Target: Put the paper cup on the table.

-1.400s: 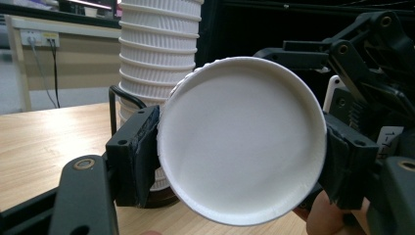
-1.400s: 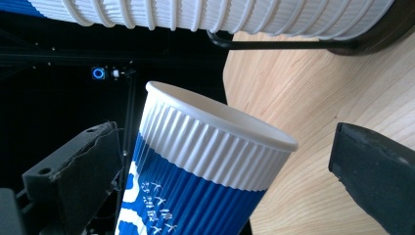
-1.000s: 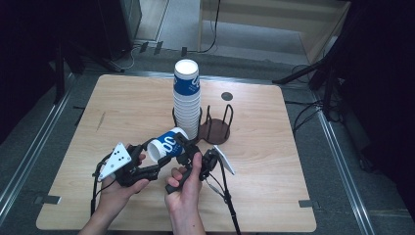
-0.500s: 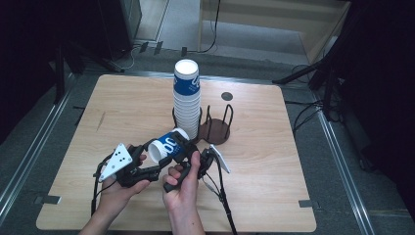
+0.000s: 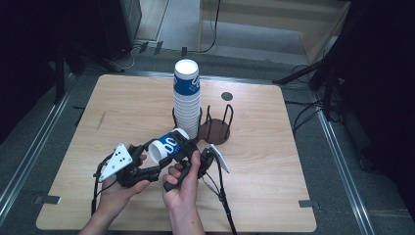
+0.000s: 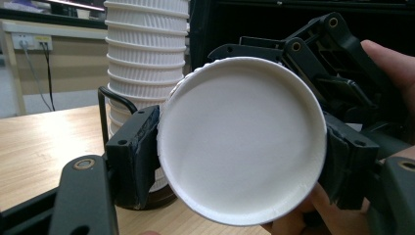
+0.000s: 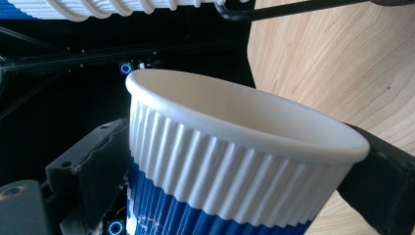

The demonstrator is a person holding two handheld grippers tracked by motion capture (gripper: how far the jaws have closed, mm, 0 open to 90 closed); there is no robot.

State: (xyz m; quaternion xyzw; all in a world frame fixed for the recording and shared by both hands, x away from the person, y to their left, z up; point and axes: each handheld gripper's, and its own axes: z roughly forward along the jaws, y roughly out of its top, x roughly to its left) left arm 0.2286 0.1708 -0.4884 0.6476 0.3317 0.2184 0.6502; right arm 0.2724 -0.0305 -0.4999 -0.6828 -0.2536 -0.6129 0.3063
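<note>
Lying on its side above the table (image 5: 274, 161), the paper cup (image 5: 169, 145) sits between both pairs of jaws at once. The left gripper (image 5: 152, 157) clamps the cup near its bottom: in the left gripper view the round white base of the cup (image 6: 242, 139) faces the camera, with a black pad pressed against it on either side. The right gripper (image 5: 192, 157) comes at the cup from the other end. In the right gripper view the rolled rim and ribbed white band of the cup (image 7: 235, 166) lie between its two jaws, the blue printed part lower down toward the camera. These jaws have just been closing with the cup between them; the jaw on the left stands close to the cup wall and the one on the right lies against the rim side, but whether both press on it I cannot tell.

Just beyond the jaws, on the far side of the held cup, stands the tall stack of cups (image 5: 186, 100) in a black wire holder (image 5: 215, 128). The stack's ribbed rims rise right behind the left jaw in the left gripper view.
</note>
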